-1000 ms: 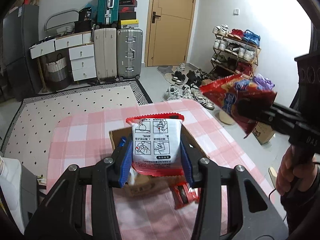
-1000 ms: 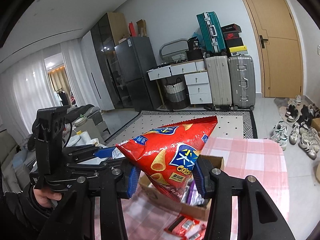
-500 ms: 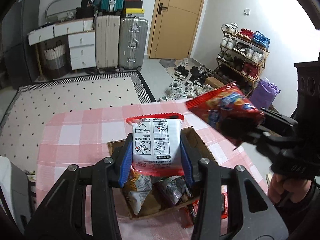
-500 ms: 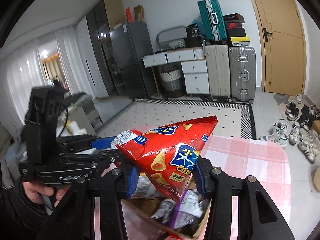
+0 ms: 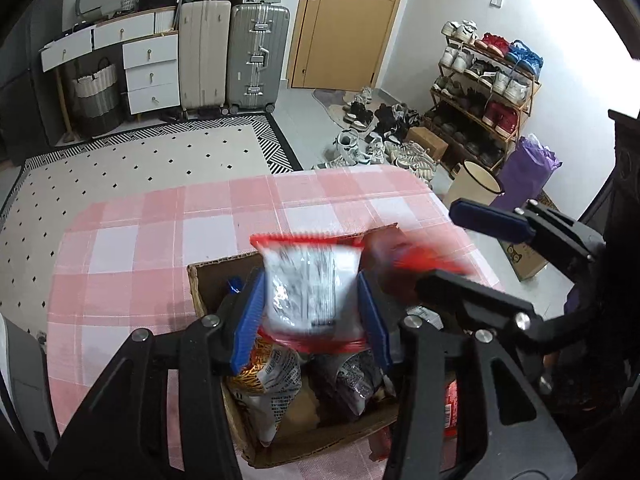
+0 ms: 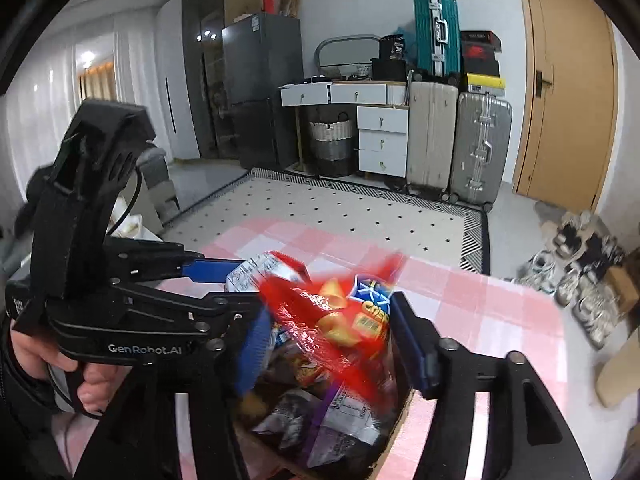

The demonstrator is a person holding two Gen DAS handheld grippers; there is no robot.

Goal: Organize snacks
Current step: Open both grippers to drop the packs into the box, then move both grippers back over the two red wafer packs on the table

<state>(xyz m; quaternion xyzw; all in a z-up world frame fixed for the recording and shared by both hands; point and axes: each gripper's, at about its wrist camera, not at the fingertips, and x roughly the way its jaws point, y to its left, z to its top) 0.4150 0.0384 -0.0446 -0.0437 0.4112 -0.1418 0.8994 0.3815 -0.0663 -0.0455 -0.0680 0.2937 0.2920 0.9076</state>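
Pinching a white packet point(image 5: 306, 292), left fingers point(image 5: 250, 320); right fingers point(image 6: 408, 340) spread beside "Crisp" bag point(image 6: 340, 320).

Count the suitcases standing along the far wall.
3. A beige suitcase stands beside the white drawers, a silver suitcase stands right of it, and a teal suitcase sits up on the cabinet behind them. Others could be hidden behind.

A white packet with red sealed edges point(image 5: 310, 288) stands upright between blue pads above an open cardboard box point(image 5: 208, 280) on the pink checked cloth; its print is blurred; a red chip bag point(image 6: 344, 320) with yellow cone snacks and a blue logo hangs tilted and motion-smeared over the same box; crinkled silver, purple and orange packets point(image 5: 264, 376) lie heaped inside.
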